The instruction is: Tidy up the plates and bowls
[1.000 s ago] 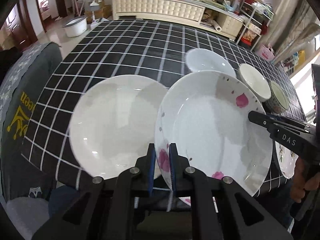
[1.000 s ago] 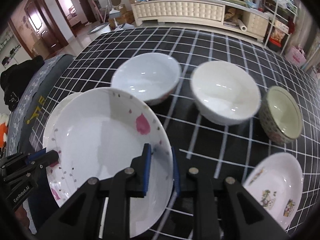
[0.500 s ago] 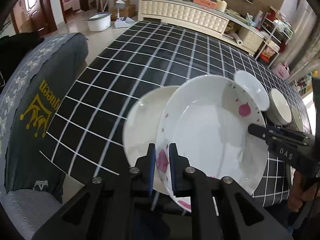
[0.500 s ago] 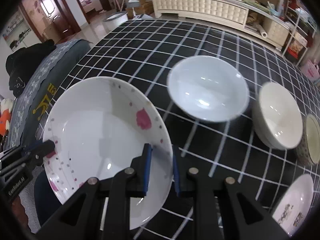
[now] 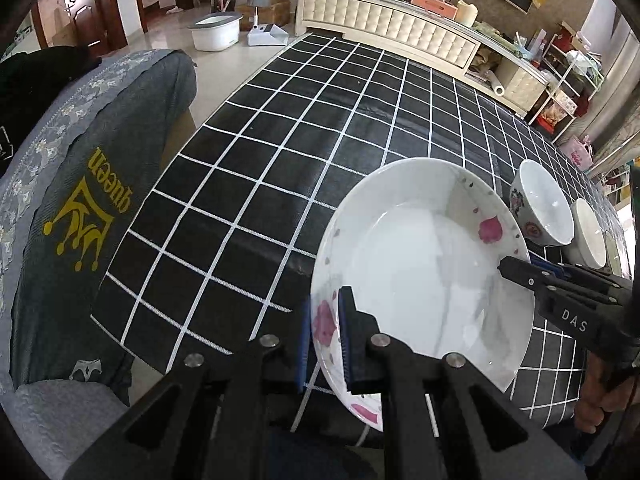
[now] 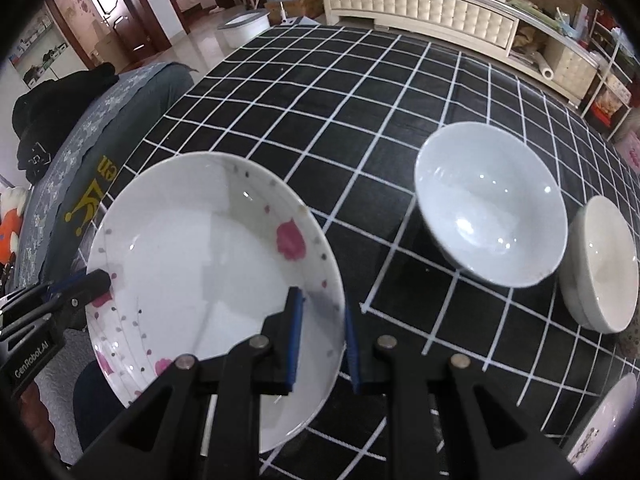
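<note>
A white plate with pink flowers (image 5: 424, 280) (image 6: 208, 264) is held by both grippers near the table's front left edge. My left gripper (image 5: 323, 336) is shut on its left rim and shows in the right wrist view (image 6: 96, 280). My right gripper (image 6: 322, 320) is shut on its right rim and shows in the left wrist view (image 5: 516, 270). The plain white plate seen earlier is hidden under the held plate. A white bowl (image 6: 490, 204) (image 5: 538, 204) and a cream bowl (image 6: 600, 264) (image 5: 588, 234) sit to the right.
The table has a black cloth with a white grid (image 5: 320, 128). A grey chair cover with a gold crown (image 5: 80, 224) stands at the left edge. A small patterned plate (image 6: 604, 420) lies at the front right. A cabinet (image 5: 400, 28) lines the far wall.
Both grippers have carried the flowered plate to the left, over the plain white plate, which is now covered. The bowls have shifted right in both views.
</note>
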